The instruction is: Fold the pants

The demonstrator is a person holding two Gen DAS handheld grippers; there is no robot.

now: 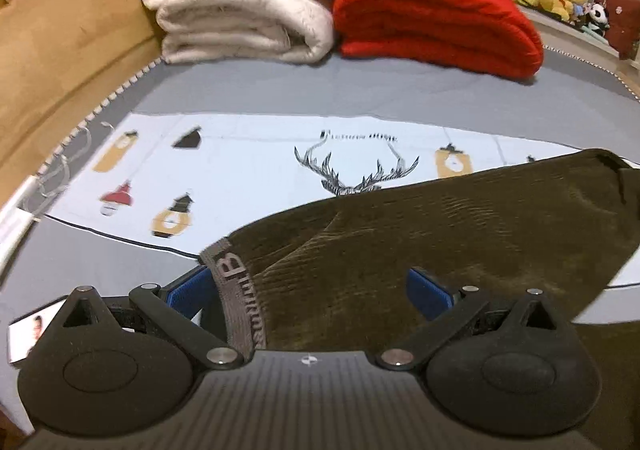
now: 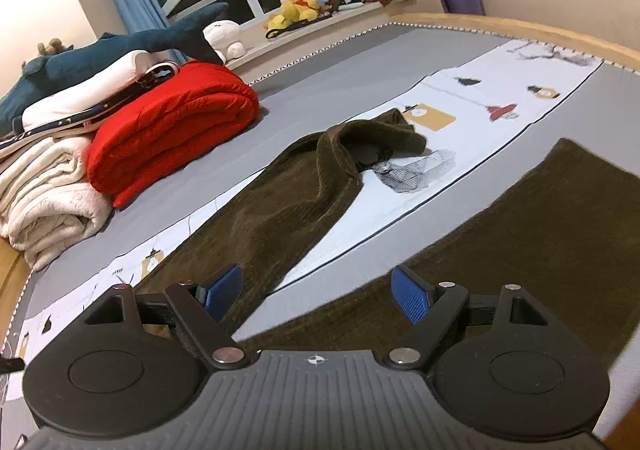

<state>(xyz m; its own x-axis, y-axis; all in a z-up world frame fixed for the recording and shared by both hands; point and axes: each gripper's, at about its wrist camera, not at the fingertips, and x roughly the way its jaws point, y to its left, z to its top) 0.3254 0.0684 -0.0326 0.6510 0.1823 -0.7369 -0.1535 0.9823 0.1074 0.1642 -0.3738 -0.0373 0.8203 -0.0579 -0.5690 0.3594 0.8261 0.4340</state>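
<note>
**A:** Blue pads of the left gripper gape wide around the waistband, not pinching yet. The right gripper is released too, above the pants sprawled across the bed.

**B:** Pinch the band squarely, and smooth the crumpled leg first. Any lettering?

**A:** A "B" on the elastic; the rest is blurred.

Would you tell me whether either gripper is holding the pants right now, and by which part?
Nothing is held. The left gripper stands open around the pants' waistband; the right gripper is open above them.
</note>
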